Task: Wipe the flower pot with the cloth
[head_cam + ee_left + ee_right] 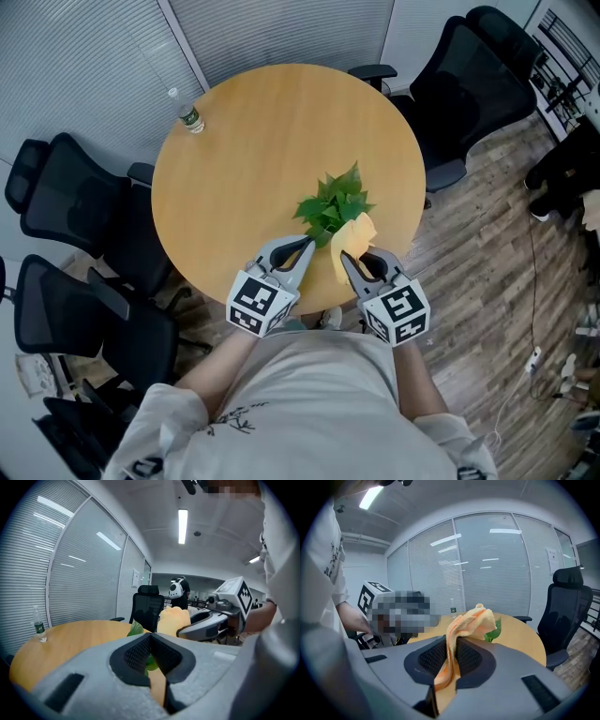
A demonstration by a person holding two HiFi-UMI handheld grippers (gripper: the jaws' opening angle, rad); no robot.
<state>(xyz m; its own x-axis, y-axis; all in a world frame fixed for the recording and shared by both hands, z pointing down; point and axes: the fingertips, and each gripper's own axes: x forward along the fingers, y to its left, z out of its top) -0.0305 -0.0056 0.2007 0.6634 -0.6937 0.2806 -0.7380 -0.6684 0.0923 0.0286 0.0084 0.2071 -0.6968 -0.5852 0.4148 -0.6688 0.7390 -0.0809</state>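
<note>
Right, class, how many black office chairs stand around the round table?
3: one chair left of the table, a second chair nearer the person on that side, a third chair at upper right. Dark shapes at lower left may be another.

Round wooden table (253, 141) sat right before you. Clear water bottle (187, 114) stood upright near its far left edge. Black office chairs (70, 202) crowded your left; another black chair (478, 80) stood beyond table's far right. Slatted blinds (66, 75) ran behind, and plank floor (487, 281) showed at right.
</note>
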